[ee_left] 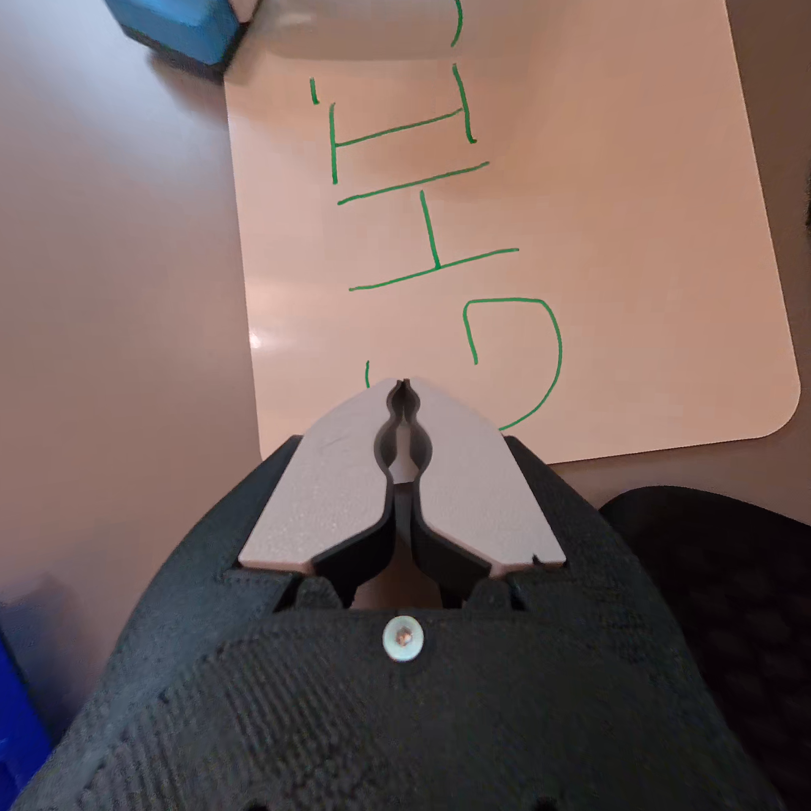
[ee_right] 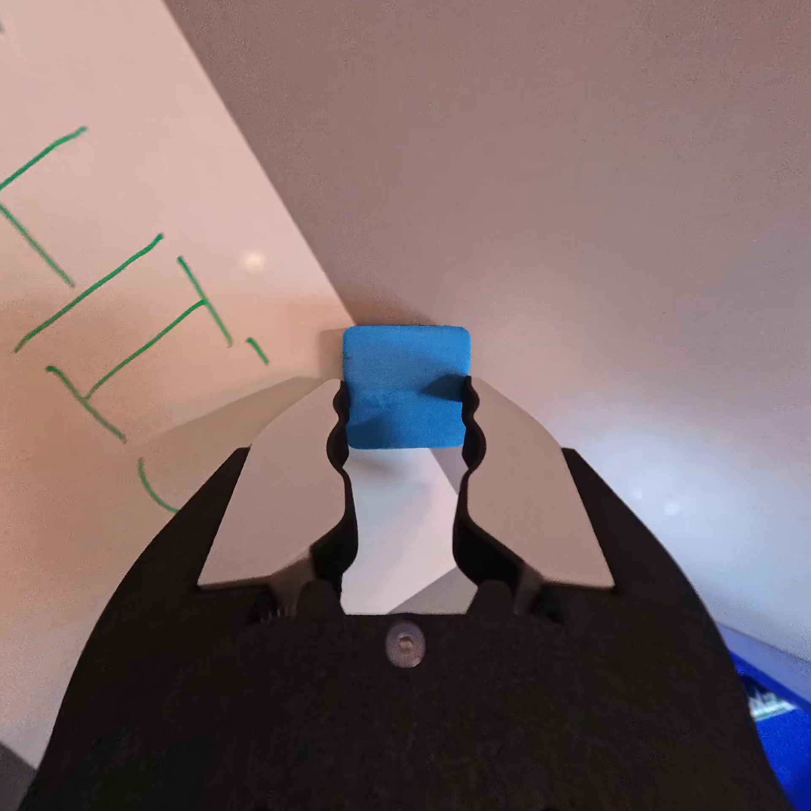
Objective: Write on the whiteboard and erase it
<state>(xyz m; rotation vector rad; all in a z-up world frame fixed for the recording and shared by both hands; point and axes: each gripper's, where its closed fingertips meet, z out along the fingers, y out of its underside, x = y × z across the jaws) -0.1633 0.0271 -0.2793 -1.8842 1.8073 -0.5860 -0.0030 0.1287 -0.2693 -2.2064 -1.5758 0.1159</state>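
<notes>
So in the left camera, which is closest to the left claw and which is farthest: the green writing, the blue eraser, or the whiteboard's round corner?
1. Green writing: nearest, its closest curve starts right at the left claw tips.
2. Whiteboard round corner, off to the lower right.
3. Blue eraser: farthest, top left, at the board's far end.

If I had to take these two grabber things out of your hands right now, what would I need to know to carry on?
Left gripper: shut, holding nothing, hovering over the near end of the whiteboard.
Right gripper: shut on the blue eraser, at the board's edge; from here I cannot tell whether the eraser touches the surface.
Whiteboard: lies flat on the table, with green marker writing across it.
Done: the writing is on the board and the eraser is picked up.
Left: wipe off all the green strokes with the eraser. No marker is in view.
</notes>
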